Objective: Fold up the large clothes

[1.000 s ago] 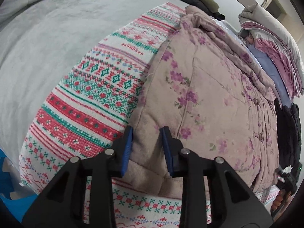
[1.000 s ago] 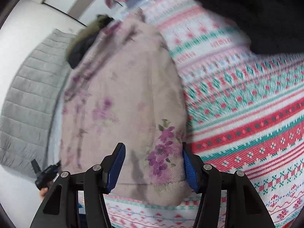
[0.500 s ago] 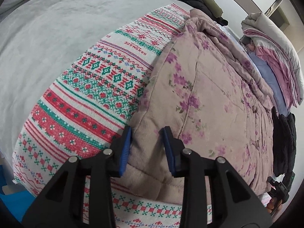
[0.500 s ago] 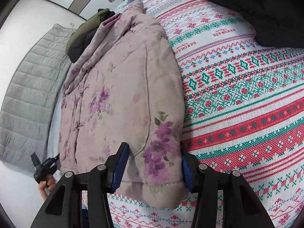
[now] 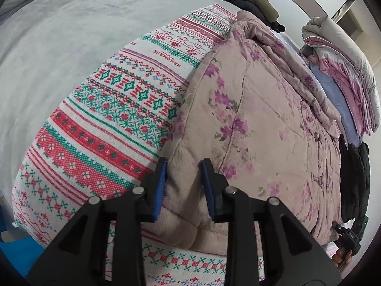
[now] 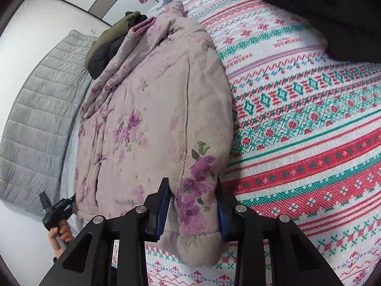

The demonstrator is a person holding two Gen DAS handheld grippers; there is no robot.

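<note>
A padded, quilted jacket [image 5: 257, 124] of dusty pink twill with purple flower sprigs lies flat on a woven blanket [image 5: 114, 119] banded in red, green and white cross-stitch patterns.

The left gripper [image 5: 183, 186] has the jacket's rounded hem corner between its blue ribbed pads; its jaws are closing and set narrow, and the puffy cloth bulges up between them, seemingly pinched. Ahead of it the jacket runs away toward a heap of folded pink and grey bedding [image 5: 345, 66]; to its left the blanket curves off onto a pale grey fuzzy cover [image 5: 59, 47].

The right gripper [image 6: 193, 212] is closing on the other hem corner, which fills the gap and is squeezed into a thick roll. Left of it lies a grey quilted pad [image 6: 35, 119]; ahead right, dark cloth [image 6: 321, 7].
</note>
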